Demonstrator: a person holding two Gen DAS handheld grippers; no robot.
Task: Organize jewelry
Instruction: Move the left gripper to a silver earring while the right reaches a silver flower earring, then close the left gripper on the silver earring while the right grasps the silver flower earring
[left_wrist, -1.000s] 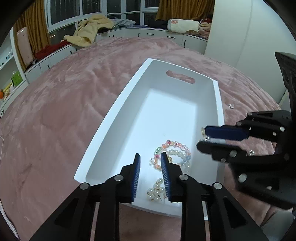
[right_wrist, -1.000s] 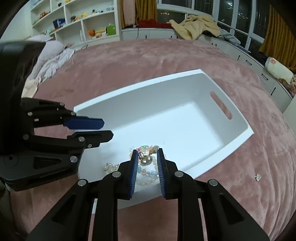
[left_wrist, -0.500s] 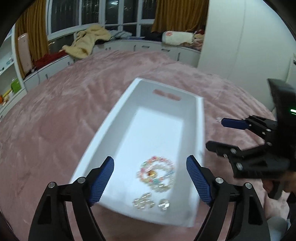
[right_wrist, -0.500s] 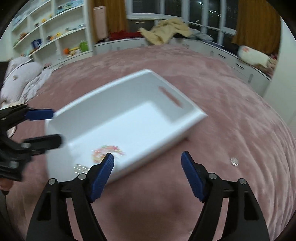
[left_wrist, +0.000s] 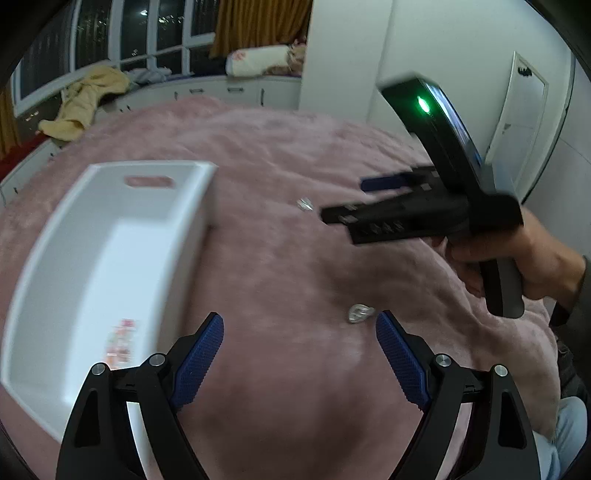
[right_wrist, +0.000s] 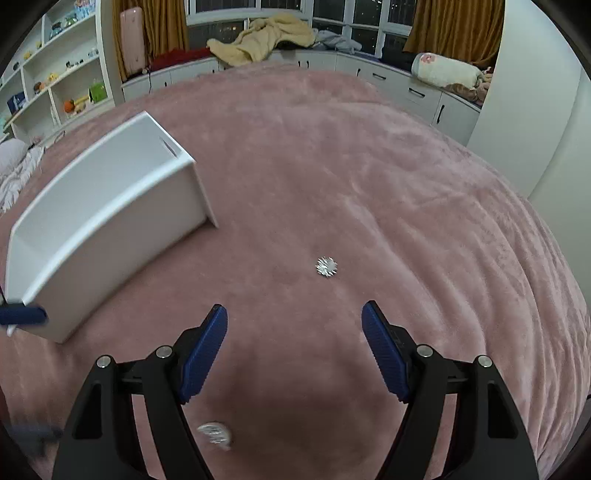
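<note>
On the pink plush bedspread, from left to right: the white tray with blurred beaded bracelets inside, the left gripper with jaws spread wide and empty, a small clear jewel just beside its right finger, a silvery piece farther off, and the right gripper, likewise wide open and holding nothing. Behind stand white shelves, window cabinets with a yellow blanket, and ochre curtains.
</note>
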